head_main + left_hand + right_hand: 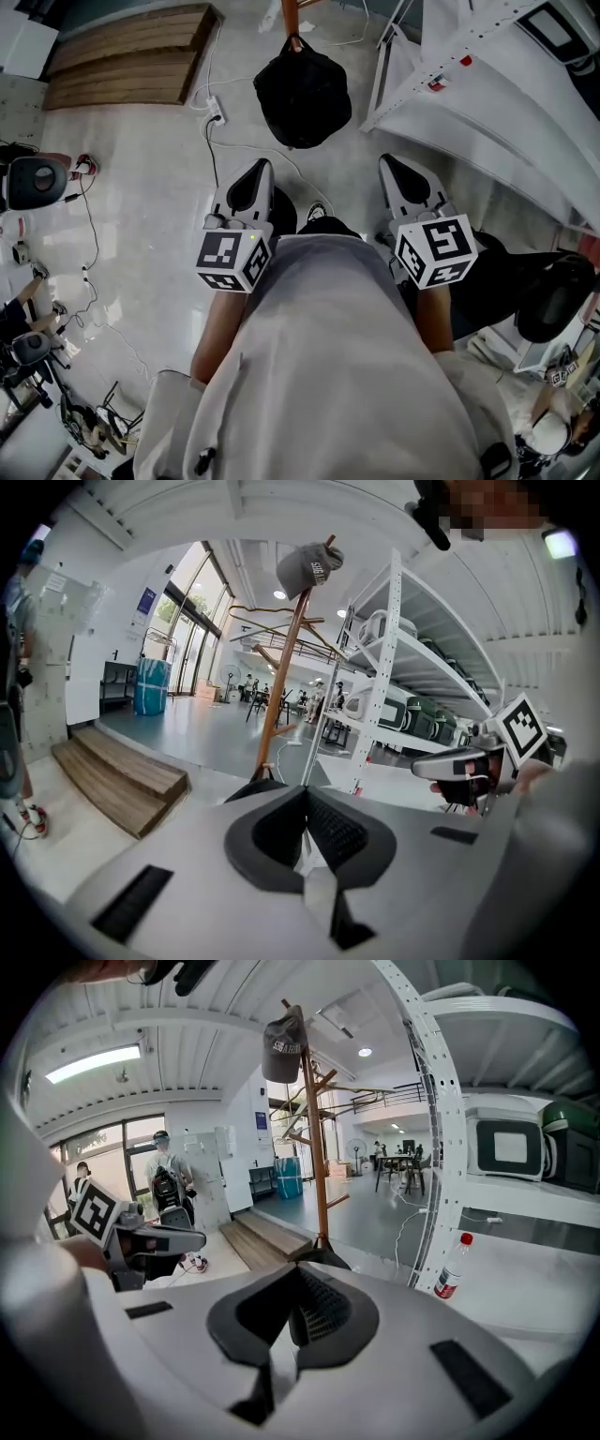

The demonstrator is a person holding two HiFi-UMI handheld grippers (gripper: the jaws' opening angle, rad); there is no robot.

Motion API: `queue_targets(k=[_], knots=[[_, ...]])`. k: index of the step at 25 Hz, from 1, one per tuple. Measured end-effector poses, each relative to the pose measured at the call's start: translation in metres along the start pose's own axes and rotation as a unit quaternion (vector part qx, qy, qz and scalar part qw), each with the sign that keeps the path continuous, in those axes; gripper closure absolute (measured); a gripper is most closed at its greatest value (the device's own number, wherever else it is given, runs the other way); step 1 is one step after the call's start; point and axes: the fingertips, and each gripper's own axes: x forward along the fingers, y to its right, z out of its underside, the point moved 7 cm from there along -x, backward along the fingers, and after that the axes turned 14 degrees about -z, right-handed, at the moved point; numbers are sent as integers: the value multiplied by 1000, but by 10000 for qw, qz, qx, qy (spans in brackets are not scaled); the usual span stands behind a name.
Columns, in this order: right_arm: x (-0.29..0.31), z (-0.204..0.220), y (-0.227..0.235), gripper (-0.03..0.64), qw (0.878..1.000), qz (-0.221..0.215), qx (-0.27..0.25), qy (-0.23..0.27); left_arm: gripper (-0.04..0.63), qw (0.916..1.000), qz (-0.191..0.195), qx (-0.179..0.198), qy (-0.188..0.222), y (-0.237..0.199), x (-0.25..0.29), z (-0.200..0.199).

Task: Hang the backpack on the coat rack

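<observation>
Head view: the black soft fabric backpack is lying on the pale floor, at the foot of the brown wooden coat rack. The left gripper and the right gripper are hovering apart from it, at seven and five o'clock from the bag. Each gripper's jaws are pressing together and holding nothing.

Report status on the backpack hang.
Left gripper shut, empty; right gripper shut, empty. Backpack on floor at coat rack base. White cable across floor ahead.
</observation>
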Motion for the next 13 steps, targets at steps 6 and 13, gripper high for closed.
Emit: queue_targets(k=[6,13], knots=[[-5,4,5,607,9995,164,-193,-203,592,9998,-124,-35,-149,-2,-1,7],[-2,-1,7,607,9993,165,-223,-267,594,9996,-132,146,-180,1,2,6]])
